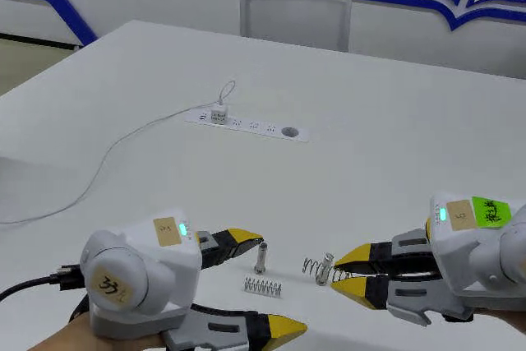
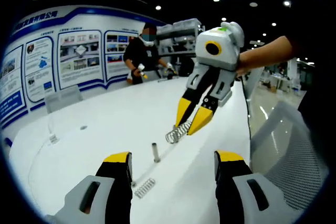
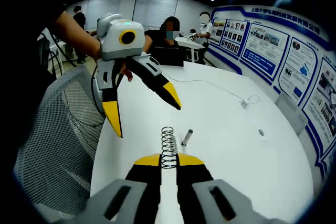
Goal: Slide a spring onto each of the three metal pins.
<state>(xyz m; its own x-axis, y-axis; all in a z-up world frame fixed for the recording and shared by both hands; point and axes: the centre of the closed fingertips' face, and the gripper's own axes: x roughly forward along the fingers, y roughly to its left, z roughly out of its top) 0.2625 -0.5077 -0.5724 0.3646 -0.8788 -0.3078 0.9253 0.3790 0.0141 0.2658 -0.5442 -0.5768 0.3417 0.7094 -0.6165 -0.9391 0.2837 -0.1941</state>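
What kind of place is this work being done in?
Probably an office-style lab or training room: a large white table with a socket strip, blue-framed information boards on the wall, and a person standing in the background.

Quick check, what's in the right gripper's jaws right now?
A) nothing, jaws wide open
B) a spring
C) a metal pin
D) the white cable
B: in the right gripper view, the right gripper has its jaws shut on one end of a spring, which sticks out past the tips. The metal pin is clear of the jaws.
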